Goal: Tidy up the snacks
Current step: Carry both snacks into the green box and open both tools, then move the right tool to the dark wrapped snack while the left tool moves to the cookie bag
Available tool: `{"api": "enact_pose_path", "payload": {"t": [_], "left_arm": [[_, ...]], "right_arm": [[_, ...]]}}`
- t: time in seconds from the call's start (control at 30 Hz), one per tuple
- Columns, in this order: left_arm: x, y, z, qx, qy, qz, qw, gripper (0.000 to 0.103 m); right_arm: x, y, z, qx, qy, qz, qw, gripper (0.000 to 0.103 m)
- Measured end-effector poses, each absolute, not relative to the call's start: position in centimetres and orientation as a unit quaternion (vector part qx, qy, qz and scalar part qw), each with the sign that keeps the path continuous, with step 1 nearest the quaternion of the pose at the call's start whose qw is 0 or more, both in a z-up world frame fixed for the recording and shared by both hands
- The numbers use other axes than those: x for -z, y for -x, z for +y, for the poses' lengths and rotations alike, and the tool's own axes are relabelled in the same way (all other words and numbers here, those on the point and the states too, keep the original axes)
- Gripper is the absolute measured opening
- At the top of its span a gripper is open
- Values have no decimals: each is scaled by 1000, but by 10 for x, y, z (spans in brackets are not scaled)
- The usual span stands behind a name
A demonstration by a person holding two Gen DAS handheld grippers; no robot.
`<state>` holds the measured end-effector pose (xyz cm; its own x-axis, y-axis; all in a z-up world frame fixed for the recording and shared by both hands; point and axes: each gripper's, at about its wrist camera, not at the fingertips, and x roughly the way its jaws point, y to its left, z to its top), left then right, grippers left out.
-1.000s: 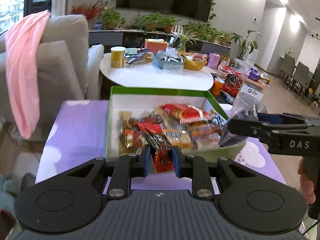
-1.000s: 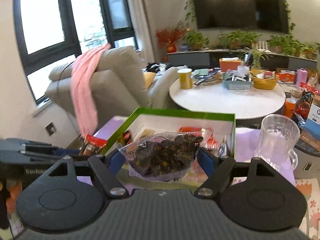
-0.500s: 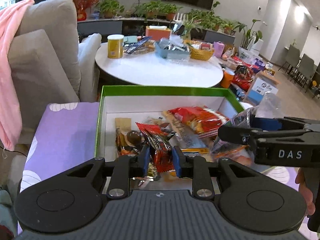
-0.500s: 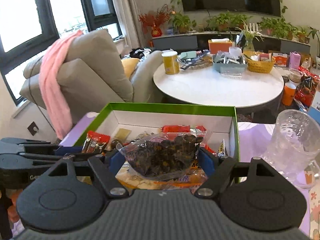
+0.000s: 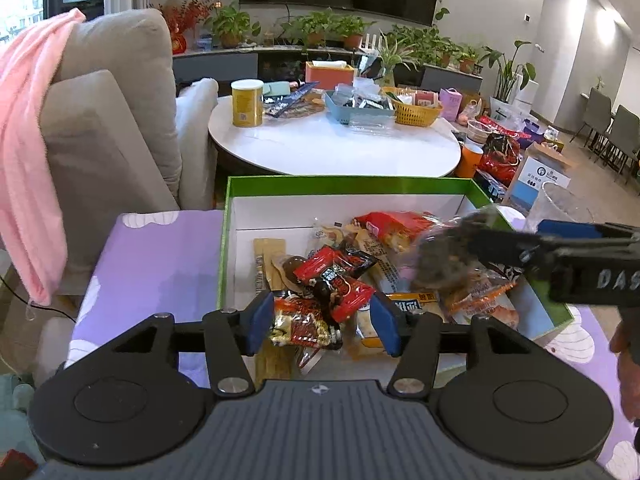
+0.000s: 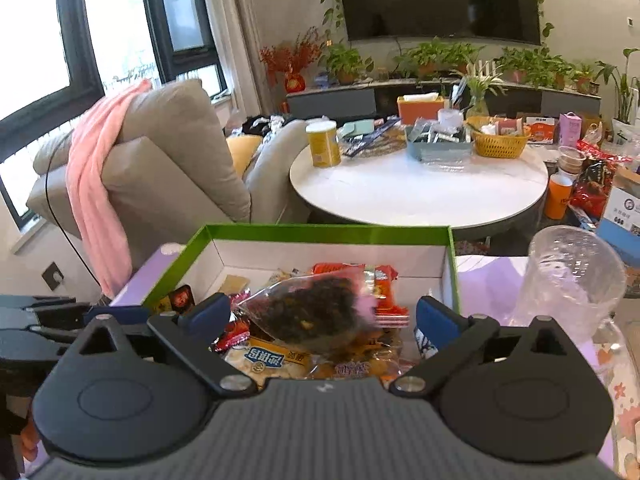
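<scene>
A green-rimmed white box (image 5: 344,181) on a purple cloth holds several snack packets. My left gripper (image 5: 324,326) hangs over the box's near edge, its jaws opening. A red and black packet (image 5: 332,276) lies loose on the pile between the blue pads, which do not press on it. My right gripper (image 6: 322,318) stands open over the box (image 6: 320,230). A clear bag of dark snacks (image 6: 312,316) is blurred between its jaws, short of the right pad. In the left wrist view the right gripper (image 5: 532,246) reaches in from the right with that bag (image 5: 448,256) under its tip.
A clear glass pitcher (image 6: 572,276) stands just right of the box. Behind the box is a round white table (image 5: 332,148) with a yellow can, baskets and packets. A beige sofa (image 5: 108,140) with a pink cloth (image 5: 28,160) is to the left.
Both grippers have come forward over the box. The left jaws spread and let go of the red packet. The right jaws widened and the bag of dark snacks slipped free.
</scene>
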<state>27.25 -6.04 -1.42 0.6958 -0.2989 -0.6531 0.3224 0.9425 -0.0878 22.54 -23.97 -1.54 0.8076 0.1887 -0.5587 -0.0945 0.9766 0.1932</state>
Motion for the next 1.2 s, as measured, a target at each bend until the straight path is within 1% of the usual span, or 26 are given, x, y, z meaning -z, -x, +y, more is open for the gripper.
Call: {"api": "enact_pose_path", "payload": {"t": [0.27, 0.5, 0.67, 0.73, 0.8, 0.9, 0.97, 1.1, 1.2], "left_arm": [[5, -238, -51, 170, -14, 345, 923, 51], [7, -207, -45, 173, -6, 351, 920, 51], [12, -185, -29, 156, 10, 355, 922, 51], [16, -177, -19, 145, 17, 358, 922, 51], [22, -167, -7, 132, 26, 365, 921, 51], [32, -154, 9, 115, 35, 378, 918, 51], [40, -146, 21, 103, 43, 388, 915, 51], [50, -129, 42, 83, 56, 398, 912, 51], [54, -121, 53, 76, 63, 403, 910, 51]], "right_arm": [[1, -194, -248, -67, -68, 295, 951, 77], [-3, -161, -265, -58, -68, 300, 950, 77], [1, -137, -258, -130, -56, 301, 943, 77], [10, -126, -239, -190, -27, 305, 933, 77], [23, -114, -211, -243, 30, 303, 921, 77], [50, -100, -172, -306, 129, 272, 903, 77], [67, -100, -153, -337, 167, 275, 885, 77], [92, -119, -134, -390, 170, 321, 846, 77], [102, -134, -132, -399, 181, 338, 833, 77]]}}
